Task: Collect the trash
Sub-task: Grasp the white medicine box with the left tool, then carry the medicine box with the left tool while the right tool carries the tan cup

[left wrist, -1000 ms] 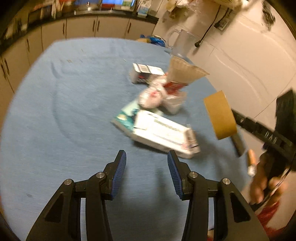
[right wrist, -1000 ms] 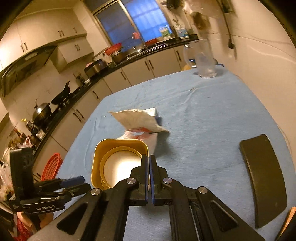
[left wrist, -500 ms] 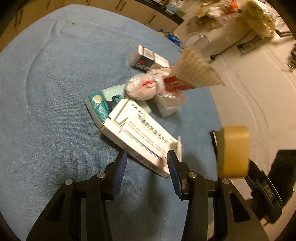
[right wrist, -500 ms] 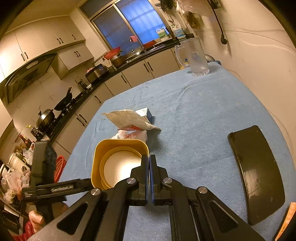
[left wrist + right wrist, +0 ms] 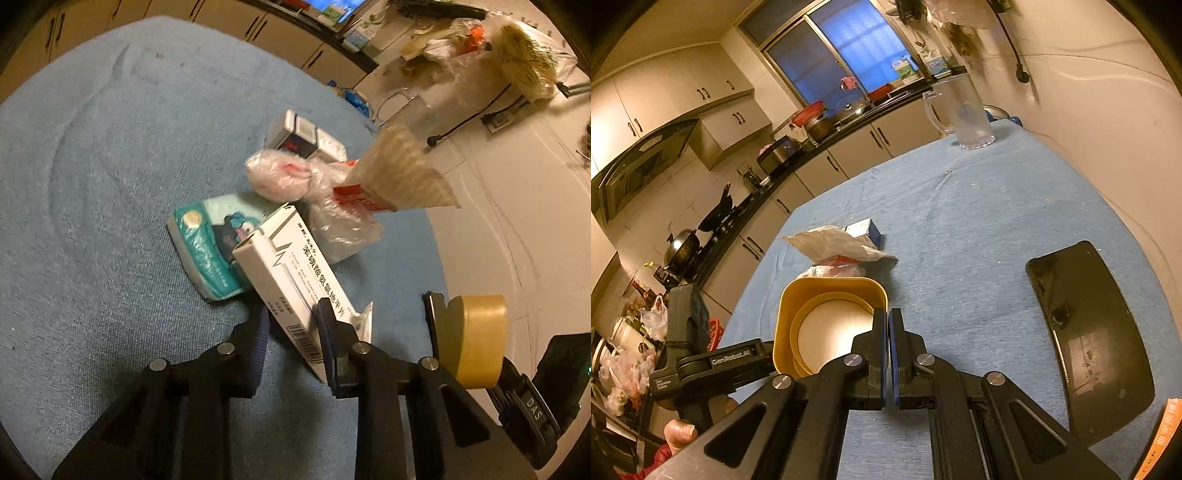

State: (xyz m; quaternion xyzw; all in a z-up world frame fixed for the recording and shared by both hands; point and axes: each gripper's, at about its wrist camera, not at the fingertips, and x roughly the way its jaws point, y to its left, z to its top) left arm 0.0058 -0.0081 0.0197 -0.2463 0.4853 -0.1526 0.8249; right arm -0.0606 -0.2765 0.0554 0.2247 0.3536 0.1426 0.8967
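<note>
Left gripper (image 5: 293, 319) now lower, jaws closing around tilted white printed carton (image 5: 295, 273); right gripper (image 5: 888, 354) clamped on yellow tub (image 5: 831, 321).

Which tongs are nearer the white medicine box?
Left. The left tongs are closing around the white medicine box's near end. The right tongs, off to the side, are shut on the yellow container's rim.

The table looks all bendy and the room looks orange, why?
Left wrist view: the fisheye lens curves the blue table, warm lamplight tints everything yellow-orange, and the white medicine box stays sharp. Right wrist view: the same bending, with glare on the glossy black tray and a blue-glowing window.
</note>
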